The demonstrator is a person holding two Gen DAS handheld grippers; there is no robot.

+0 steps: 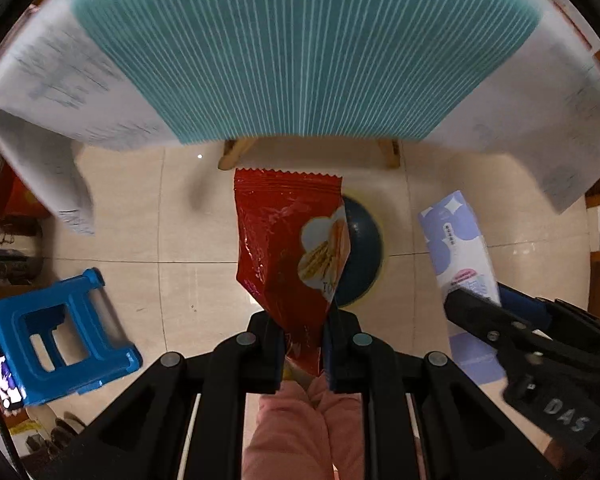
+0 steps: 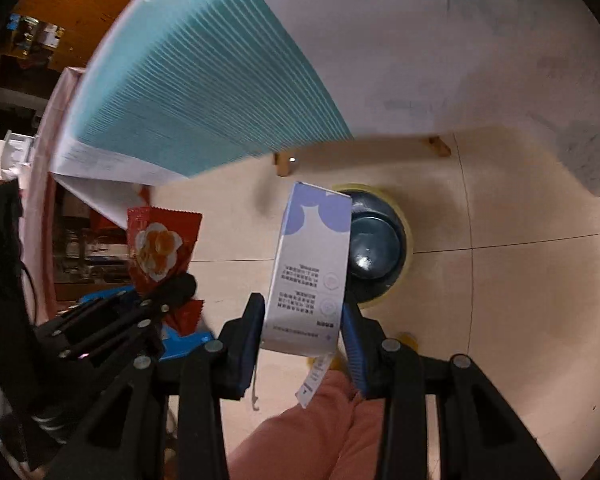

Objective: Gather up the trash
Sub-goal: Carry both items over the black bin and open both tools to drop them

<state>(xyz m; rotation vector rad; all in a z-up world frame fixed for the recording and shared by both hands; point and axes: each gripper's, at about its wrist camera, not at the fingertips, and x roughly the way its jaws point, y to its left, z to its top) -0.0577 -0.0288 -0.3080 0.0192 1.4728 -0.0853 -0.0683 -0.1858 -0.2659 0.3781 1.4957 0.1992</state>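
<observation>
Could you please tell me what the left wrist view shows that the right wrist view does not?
Only the left wrist view shows the blue stool. Only the right wrist view shows the carton's printed side and cluttered shelves. Both show the left claw shut on the red wrapper, the right claw shut on the carton, and the bin.

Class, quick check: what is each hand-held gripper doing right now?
Left hand-held gripper: closed on the red snack wrapper.
Right hand-held gripper: closed on the white and purple carton.
</observation>
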